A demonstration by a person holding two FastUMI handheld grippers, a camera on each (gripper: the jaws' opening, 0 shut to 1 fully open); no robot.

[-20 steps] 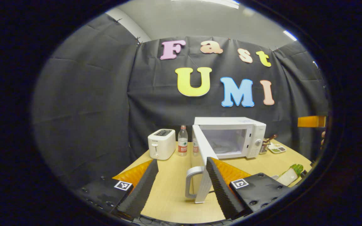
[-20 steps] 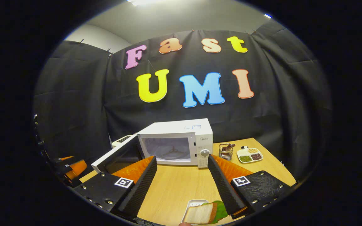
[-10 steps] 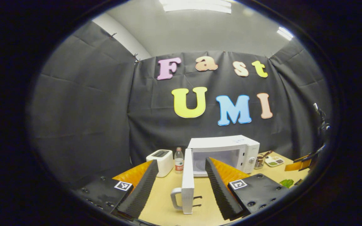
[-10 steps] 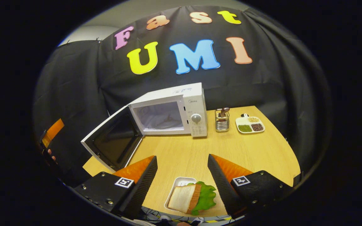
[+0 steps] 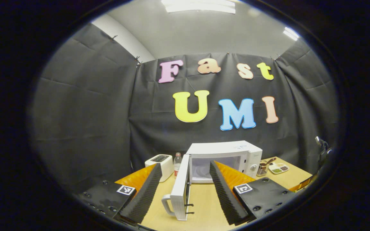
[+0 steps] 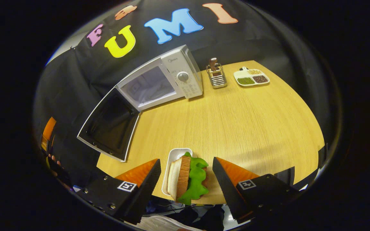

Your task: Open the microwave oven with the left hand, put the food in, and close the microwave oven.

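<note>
The white microwave (image 5: pixel 225 157) (image 6: pixel 162 81) stands at the back of the wooden table with its door (image 5: pixel 181 192) (image 6: pixel 109 123) swung wide. The door's handle (image 5: pixel 166 205) lies near my left gripper (image 5: pixel 185 192), which is open and holds nothing. A sandwich (image 6: pixel 188 181) with green lettuce lies in a small white tray (image 6: pixel 173 160) at the table's near edge. My right gripper (image 6: pixel 186 187) is open, its fingers on either side of the sandwich and apart from it. The microwave's inside looks empty apart from its turntable.
A white toaster (image 5: pixel 159 162) and a water bottle (image 5: pixel 177 162) stand left of the microwave. A wire utensil holder (image 6: pixel 216 77) and a divided dish of beans (image 6: pixel 251 77) sit to its right. A hand (image 6: pixel 51 158) holding the other gripper shows at the left in the right gripper view.
My left gripper has let go of the door and drawn back. My right gripper has tilted down and closed in over the sandwich, which now lies between its fingers.
</note>
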